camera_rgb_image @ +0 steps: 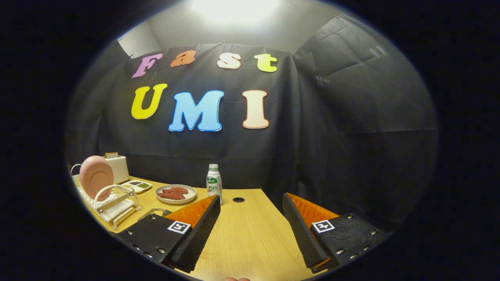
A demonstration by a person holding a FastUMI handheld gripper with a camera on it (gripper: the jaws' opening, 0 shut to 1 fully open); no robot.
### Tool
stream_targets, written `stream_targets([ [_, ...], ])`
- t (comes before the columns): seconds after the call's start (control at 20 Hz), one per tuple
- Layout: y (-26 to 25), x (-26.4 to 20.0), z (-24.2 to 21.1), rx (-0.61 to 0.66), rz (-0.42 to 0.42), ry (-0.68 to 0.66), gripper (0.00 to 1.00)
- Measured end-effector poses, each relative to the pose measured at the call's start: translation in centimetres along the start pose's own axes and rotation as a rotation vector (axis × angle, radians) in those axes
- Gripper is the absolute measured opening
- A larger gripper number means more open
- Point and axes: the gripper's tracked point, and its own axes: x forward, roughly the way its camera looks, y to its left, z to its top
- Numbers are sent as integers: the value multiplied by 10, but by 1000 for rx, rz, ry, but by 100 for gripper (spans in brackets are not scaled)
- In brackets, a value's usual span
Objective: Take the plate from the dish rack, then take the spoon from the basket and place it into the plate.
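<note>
A pink plate (96, 176) stands upright in a white wire dish rack (113, 203) on the wooden table, well to the left of my fingers. My gripper (250, 200) is open, its two fingers spread wide over the bare tabletop with nothing between them. A metal rim (154, 212), possibly the basket's, peeks out just behind the left finger; most of it is hidden and I see no spoon.
A white toaster (117, 168) stands behind the rack, with a small two-part sauce dish (137, 185) beside it. A pale dish of red food (175, 194) and a white bottle (214, 183) sit beyond the left finger. A dark round hole (238, 200) marks the wooden table (250, 238).
</note>
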Motion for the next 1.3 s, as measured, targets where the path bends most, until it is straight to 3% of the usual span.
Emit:
stream_targets([
  [0.25,59,-65,55,-1,120,3,97],
  [0.65,205,-101,99,44,322,-5,97],
  [0.9,296,-81,103,69,314,63,97],
  [1.3,398,-27,52,136,254,237,98],
])
